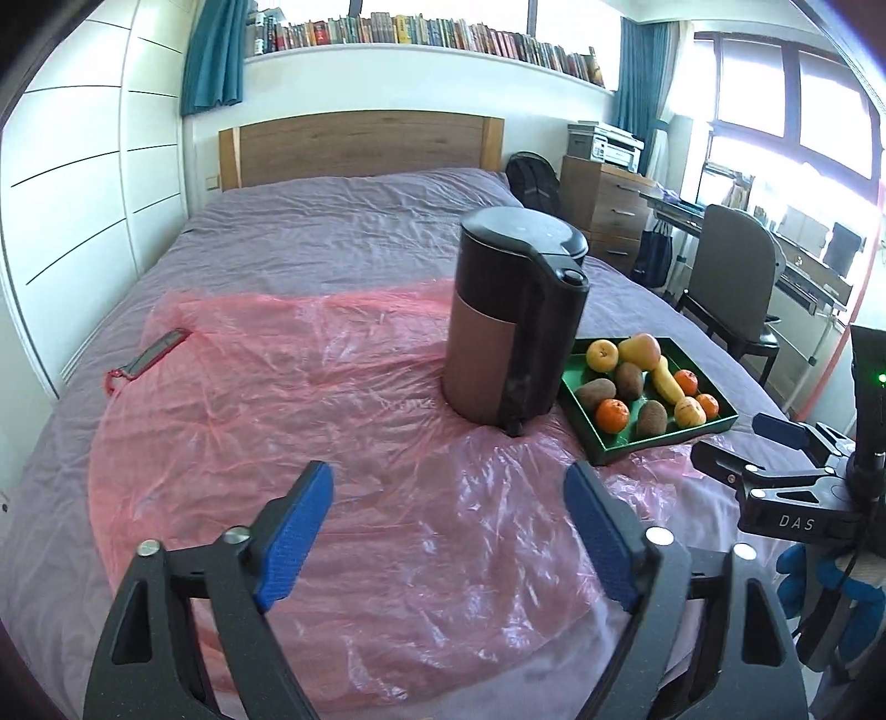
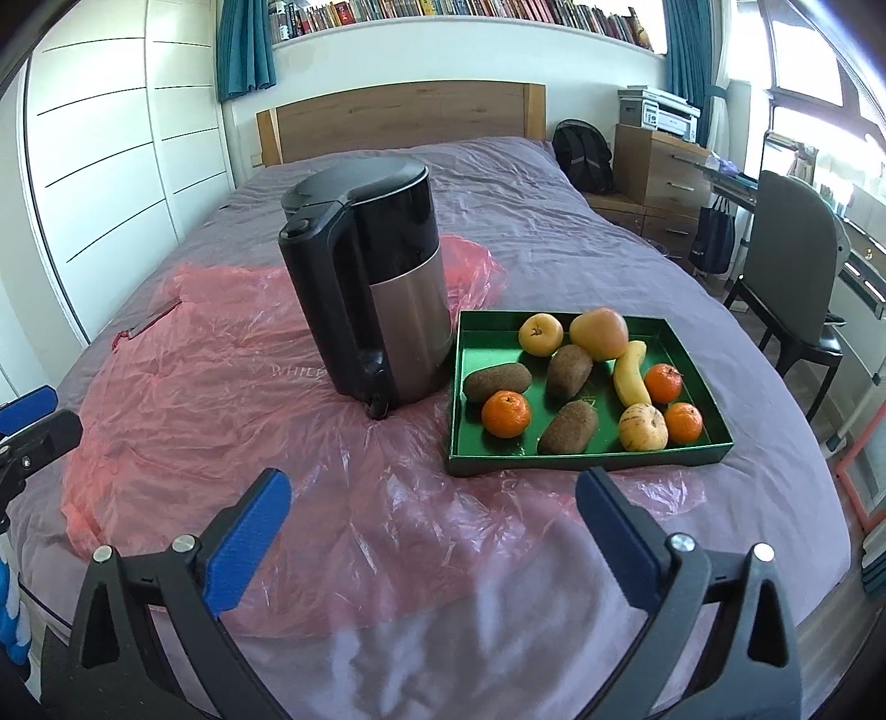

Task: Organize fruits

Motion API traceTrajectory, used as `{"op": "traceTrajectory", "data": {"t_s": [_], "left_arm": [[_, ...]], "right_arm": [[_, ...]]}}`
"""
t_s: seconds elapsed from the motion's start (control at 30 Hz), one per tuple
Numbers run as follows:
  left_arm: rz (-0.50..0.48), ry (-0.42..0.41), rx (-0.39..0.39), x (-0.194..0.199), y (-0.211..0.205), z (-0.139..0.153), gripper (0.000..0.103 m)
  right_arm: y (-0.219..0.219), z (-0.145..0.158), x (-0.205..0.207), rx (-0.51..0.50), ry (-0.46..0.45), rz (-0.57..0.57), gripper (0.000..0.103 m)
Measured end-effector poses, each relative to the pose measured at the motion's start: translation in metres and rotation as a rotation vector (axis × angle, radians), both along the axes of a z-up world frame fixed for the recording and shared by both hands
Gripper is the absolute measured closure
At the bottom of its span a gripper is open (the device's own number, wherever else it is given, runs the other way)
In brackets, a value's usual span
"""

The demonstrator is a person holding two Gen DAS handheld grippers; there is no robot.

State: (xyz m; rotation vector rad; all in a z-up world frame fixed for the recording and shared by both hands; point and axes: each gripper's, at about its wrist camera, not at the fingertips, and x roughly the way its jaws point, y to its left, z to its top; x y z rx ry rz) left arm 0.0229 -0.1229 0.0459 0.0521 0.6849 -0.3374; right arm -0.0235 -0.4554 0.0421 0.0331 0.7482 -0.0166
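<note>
Well ahead of open jaws: fruit tray [image 2: 587,457].

We are in a home bedroom — bed [image 2: 498,183] with wooden headboard [image 2: 404,119], white wardrobe [image 2: 111,166], book-lined shelf [image 1: 432,33], teal curtains [image 1: 213,55], desk [image 1: 775,243] and chair [image 2: 792,277] by windows.

Crinkled glossy pink plastic sheet [image 2: 221,387] is covering matt purple cloth bedspread [image 2: 526,221]. Kettle [image 2: 371,288], frame centre, is showing brushed metal under glossy black plastic; wooden headboard [image 2: 398,119] behind.

Kettle [image 2: 368,288] stands just left of green tray [image 2: 587,457], open bedspread [image 2: 498,626] before tray
</note>
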Motion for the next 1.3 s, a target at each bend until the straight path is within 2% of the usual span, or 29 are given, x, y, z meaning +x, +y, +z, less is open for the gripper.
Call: {"op": "traceTrajectory", "data": {"t_s": [0.13,0.27,0.5,0.83,1.07,1.3], "left_arm": [[0.017,-0.024,-0.003,-0.006,0.012,0.003,0.013],[0.033,-0.038,-0.006,-0.013,0.02,0.005,0.004],[0.041,-0.047,-0.02,-0.021,0.025,0.007,0.003],[0.041,-0.016,-0.029,-0.025,0.017,-0.001,0.001],[0.027,0.013,0.011,-0.026,-0.002,-0.019,0.001],[0.008,0.015,0.03,-0.029,-0.014,-0.022,0.001]], "right_arm": [[0.005,0.002,-0.01,-0.009,-0.018,-0.013,0.0],[0.007,0.002,-0.017,-0.021,-0.022,-0.024,0.0],[0.005,0.003,-0.028,-0.027,-0.031,-0.041,0.0],[-0.009,0.001,-0.035,-0.022,-0.038,-0.062,0.0],[-0.021,-0.008,-0.039,-0.024,-0.029,-0.083,0.0],[-0.032,-0.012,-0.042,-0.011,-0.024,-0.104,0.0]]}}
